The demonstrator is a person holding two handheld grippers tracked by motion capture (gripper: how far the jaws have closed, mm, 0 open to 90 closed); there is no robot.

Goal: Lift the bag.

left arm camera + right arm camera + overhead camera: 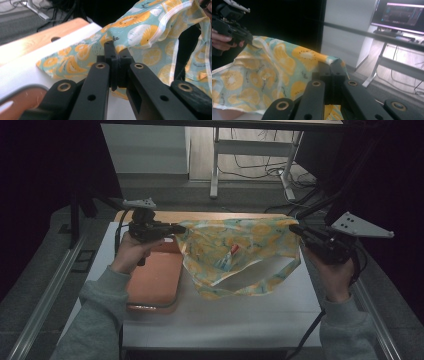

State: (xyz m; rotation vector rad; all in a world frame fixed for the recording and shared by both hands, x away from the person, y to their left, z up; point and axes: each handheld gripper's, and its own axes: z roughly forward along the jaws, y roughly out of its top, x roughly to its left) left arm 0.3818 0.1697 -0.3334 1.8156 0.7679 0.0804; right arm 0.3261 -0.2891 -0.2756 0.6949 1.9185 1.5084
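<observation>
Bag (235, 250) with orange slices printed on it hangs in the air above the white desk (225, 320). The left tool (176, 228) pinches one top corner, and the right tool (294, 228) pinches the other, both pressed tight on the thin plastic. The picking up looks done. Its handles dangle near the desk. Next to it lies an orange tray (155, 285). Putting the bag somewhere is probably left.

White rectangular tabletop (240, 315), seen from above; pale wooden strip (210, 215) w/ a round hole along far edge. On left half: flat orange-brown rounded tray (155, 285), lying directly on the surface, near edge just short of tabletop front. Lower hem of yellow-and-teal citrus-print fabric bag (235, 250) hangs close over tabletop centre; contact unclear.
</observation>
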